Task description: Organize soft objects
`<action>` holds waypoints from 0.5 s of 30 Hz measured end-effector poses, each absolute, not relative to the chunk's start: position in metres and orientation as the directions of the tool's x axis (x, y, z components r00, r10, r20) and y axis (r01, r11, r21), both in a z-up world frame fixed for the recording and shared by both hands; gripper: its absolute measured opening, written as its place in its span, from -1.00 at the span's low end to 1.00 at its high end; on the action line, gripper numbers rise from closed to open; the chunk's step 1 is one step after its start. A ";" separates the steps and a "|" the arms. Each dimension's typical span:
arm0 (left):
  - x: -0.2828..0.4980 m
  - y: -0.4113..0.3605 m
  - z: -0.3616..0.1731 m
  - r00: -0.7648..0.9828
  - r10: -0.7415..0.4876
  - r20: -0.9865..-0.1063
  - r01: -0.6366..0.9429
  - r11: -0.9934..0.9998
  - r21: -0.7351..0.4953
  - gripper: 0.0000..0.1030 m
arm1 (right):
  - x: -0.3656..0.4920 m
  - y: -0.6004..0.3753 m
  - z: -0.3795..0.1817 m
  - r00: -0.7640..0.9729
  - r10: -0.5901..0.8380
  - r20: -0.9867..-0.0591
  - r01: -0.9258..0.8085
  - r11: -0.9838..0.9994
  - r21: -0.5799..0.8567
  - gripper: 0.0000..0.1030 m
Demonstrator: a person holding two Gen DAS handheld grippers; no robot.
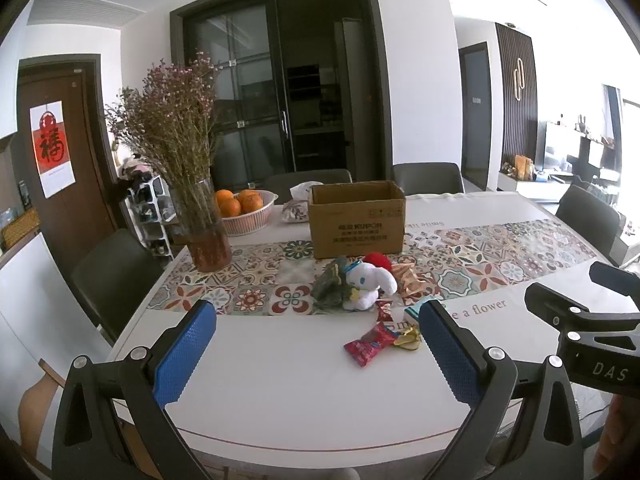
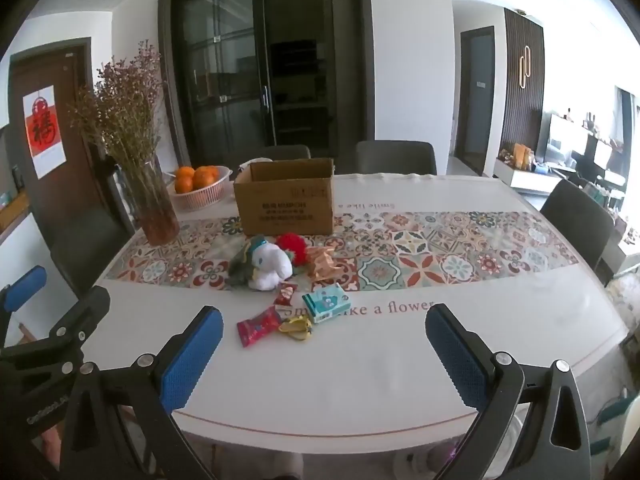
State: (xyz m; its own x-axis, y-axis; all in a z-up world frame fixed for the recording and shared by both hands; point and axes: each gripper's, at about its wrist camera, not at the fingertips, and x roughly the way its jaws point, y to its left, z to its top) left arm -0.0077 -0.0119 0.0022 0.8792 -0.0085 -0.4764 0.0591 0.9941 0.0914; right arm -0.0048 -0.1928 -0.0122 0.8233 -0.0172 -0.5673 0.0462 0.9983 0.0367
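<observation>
Vase [image 1: 204, 224] of dried flowers stands at ten o'clock on the table [image 1: 280, 380]. White plush dog [image 1: 370, 284], a green plush [image 1: 330, 286] touching its left side and a red one [image 1: 378, 260] behind, lies at twelve o'clock before the cardboard box [image 1: 356, 218]. Left gripper [image 1: 316, 344] and right gripper [image 2: 324, 350] both gape wide, holding nothing, above the near edge.

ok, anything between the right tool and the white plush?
Yes: the red wrapper, yellow wrapper and teal pack lie on the table between the open right tool and the white plush.
</observation>
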 end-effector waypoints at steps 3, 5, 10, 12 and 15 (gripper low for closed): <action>-0.008 -0.012 0.002 0.879 -0.008 -0.476 0.059 0.994 0.091 1.00 | -0.005 -0.194 -0.012 0.824 -0.018 -0.567 0.048 0.998 0.038 0.99; -0.007 -0.013 0.003 0.879 -0.007 -0.477 0.059 0.994 0.094 1.00 | -0.004 -0.195 -0.013 0.823 -0.015 -0.567 0.045 0.998 0.038 0.99; -0.007 -0.015 0.004 0.880 -0.009 -0.474 0.059 0.994 0.092 1.00 | -0.004 -0.196 -0.012 0.824 -0.014 -0.566 0.044 0.998 0.039 0.99; -0.005 -0.017 0.005 0.881 -0.010 -0.473 0.060 0.994 0.091 1.00 | -0.003 -0.197 -0.012 0.824 -0.014 -0.567 0.043 0.998 0.039 0.99; -0.003 -0.019 0.005 0.881 -0.014 -0.473 0.064 0.994 0.090 1.00 | -0.004 -0.196 -0.012 0.823 -0.015 -0.567 0.045 0.998 0.039 0.99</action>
